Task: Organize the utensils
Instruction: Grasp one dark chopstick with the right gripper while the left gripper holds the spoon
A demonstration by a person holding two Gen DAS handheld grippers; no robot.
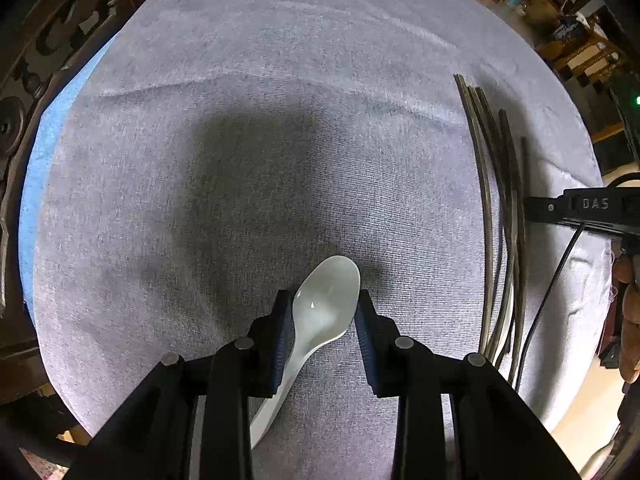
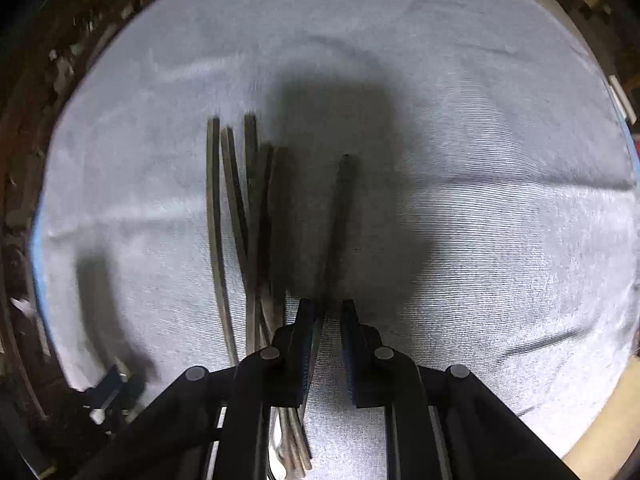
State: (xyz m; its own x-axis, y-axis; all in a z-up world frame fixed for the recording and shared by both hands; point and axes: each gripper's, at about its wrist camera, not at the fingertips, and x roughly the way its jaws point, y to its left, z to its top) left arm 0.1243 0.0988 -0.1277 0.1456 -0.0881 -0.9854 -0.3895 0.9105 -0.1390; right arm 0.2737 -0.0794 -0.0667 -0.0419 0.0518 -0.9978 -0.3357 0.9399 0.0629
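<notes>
Grey ribbed cloth (image 1: 280, 120) stretching wide beyond both fingertips. Left gripper (image 1: 323, 312) clamped on glossy white spoon (image 1: 326, 300); right gripper (image 2: 330, 316) slightly parted around dark chopstick (image 2: 340, 220).

Glossy white spoon (image 1: 326, 300), matt dark chopsticks (image 2: 240, 220), ribbed grey cloth (image 1: 240, 120).

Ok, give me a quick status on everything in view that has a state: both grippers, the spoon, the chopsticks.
left gripper: shut on the white spoon's bowl.
white spoon: held between the fingers, bowl up, handle running back under the gripper.
right gripper: fingers narrowly apart, one dark chopstick at their tips; a grip cannot be told.
single chopstick: apart from the bundle.
chopstick bundle: lying on the grey cloth, roughly parallel, ends uneven.
</notes>
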